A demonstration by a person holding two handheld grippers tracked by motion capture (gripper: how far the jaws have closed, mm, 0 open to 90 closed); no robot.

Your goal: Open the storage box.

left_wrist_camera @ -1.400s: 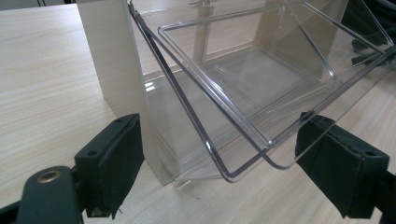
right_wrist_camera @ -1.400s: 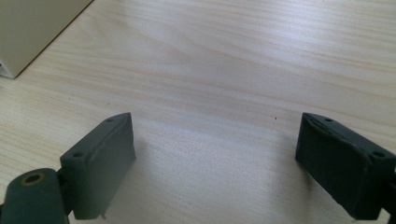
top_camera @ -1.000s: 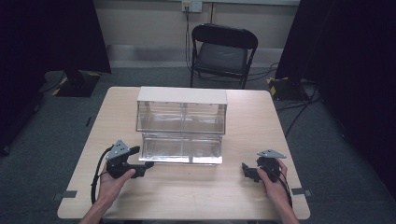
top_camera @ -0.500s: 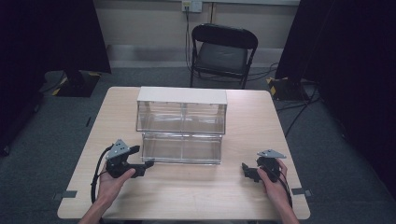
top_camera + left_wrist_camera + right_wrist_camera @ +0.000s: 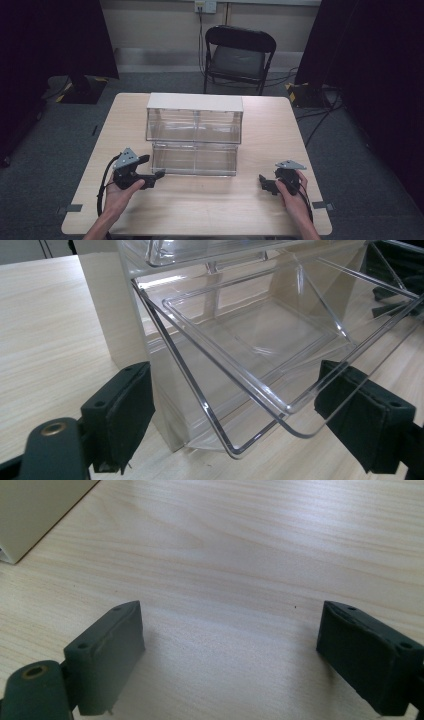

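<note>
A clear plastic drawer cabinet with a white top stands mid-table. Its lower drawer is pulled out a little toward me. My left gripper is open at the drawer's front left corner. In the left gripper view the clear drawer looks empty, and its corner lies between the spread jaws of the left gripper without being pinched. My right gripper rests near the table's front right, apart from the cabinet. It stands open over bare wood.
The wooden table has free room in front of and beside the cabinet. A black folding chair stands behind the far edge. The cabinet's white side is at the upper left of the right gripper view. Cables lie on the grey floor.
The lower drawer's front looks slightly nearer the cabinet than a second ago. Both hands have hardly moved.
</note>
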